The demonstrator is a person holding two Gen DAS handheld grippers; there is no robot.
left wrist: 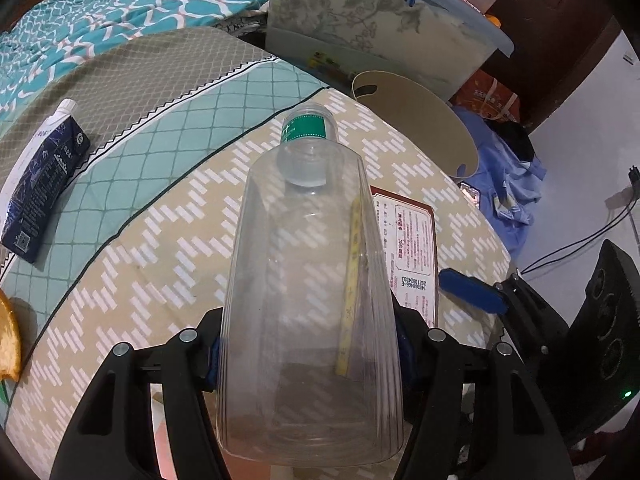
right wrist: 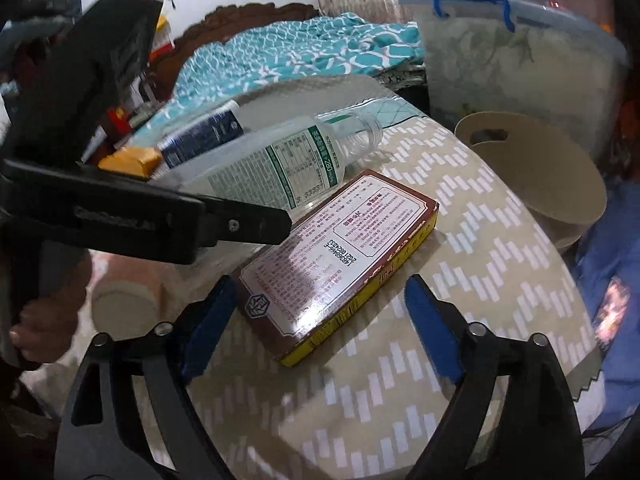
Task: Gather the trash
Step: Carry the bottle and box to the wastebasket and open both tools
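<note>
Over a patterned bedspread [left wrist: 132, 280], an empty clear bottle [left wrist: 308, 300] is held by its base in the left tool [left wrist: 308, 356], whose blue pads press on either side of it. The bottle's long axis runs straight out along the tool's fingers, its open, capless neck pointing away and toward a tan bin [left wrist: 432, 128] at the bed's edge. The right tool [right wrist: 316, 320] is seen spread wide and gripping nothing, its pads standing apart on either side of the near corner of a flat printed box [right wrist: 340, 252] that lies on the bedspread. The box's long axis runs diagonally away from the tool, up and to the right in the right wrist view, its label side up. For the step judged to be in hand (the bottle's carry to the bin), the grip is best kept firm and the neck led over the bin's rim before release, since a thin-walled bottle may flex and slip. A dark blue carton [left wrist: 40, 196] is left lying farther off, well apart from both tools.
</note>
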